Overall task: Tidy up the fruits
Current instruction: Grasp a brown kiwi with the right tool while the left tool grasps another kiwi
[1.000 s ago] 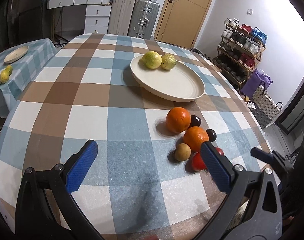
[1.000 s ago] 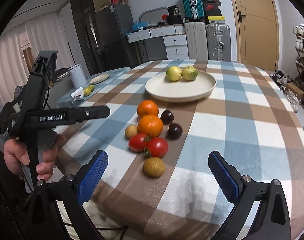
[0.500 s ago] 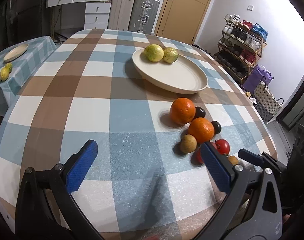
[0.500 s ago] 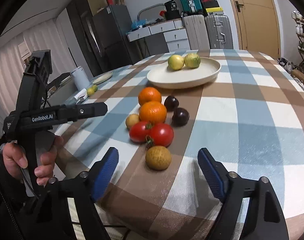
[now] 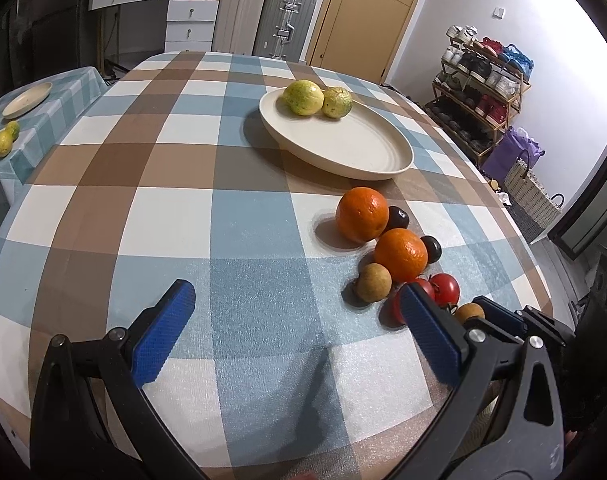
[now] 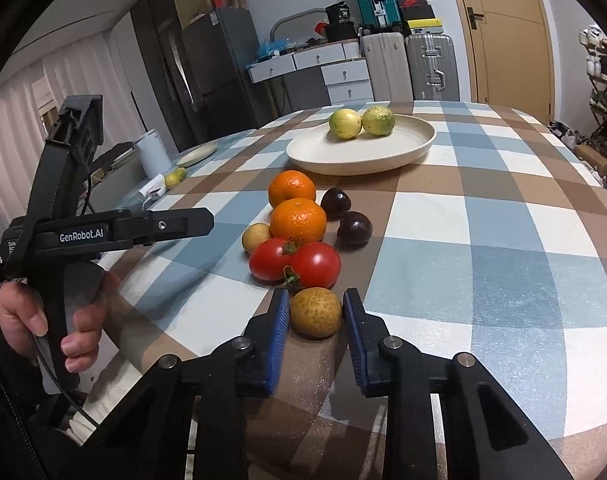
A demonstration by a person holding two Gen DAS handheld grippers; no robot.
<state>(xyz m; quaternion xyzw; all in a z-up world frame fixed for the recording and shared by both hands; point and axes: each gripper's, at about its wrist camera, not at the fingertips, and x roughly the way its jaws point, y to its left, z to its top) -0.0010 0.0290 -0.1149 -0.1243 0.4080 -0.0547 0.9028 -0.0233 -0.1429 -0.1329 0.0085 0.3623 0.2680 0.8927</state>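
Checked cloth covers the counter [image 6: 503, 240], where a cream plate [image 6: 383, 156] holds two yellow-green fruits [image 6: 345, 123]. Nearer lie two oranges [image 6: 298, 220], two dark plums [image 6: 354, 227], two tomatoes [image 6: 315, 264] and two brown fruits. The right gripper [image 6: 316, 312] has just closed its jaws on the nearest brown fruit [image 6: 315, 312] at the counter's near edge. The left gripper [image 5: 295, 320] stands wide, holding nothing.

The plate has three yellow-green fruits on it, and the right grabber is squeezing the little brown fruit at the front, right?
Not quite. The plate holds two yellow-green fruits, not three; the right wrist view shows them side by side at its far edge. The rest is right: the right gripper has just closed its fingers on the little brown fruit nearest the table edge.
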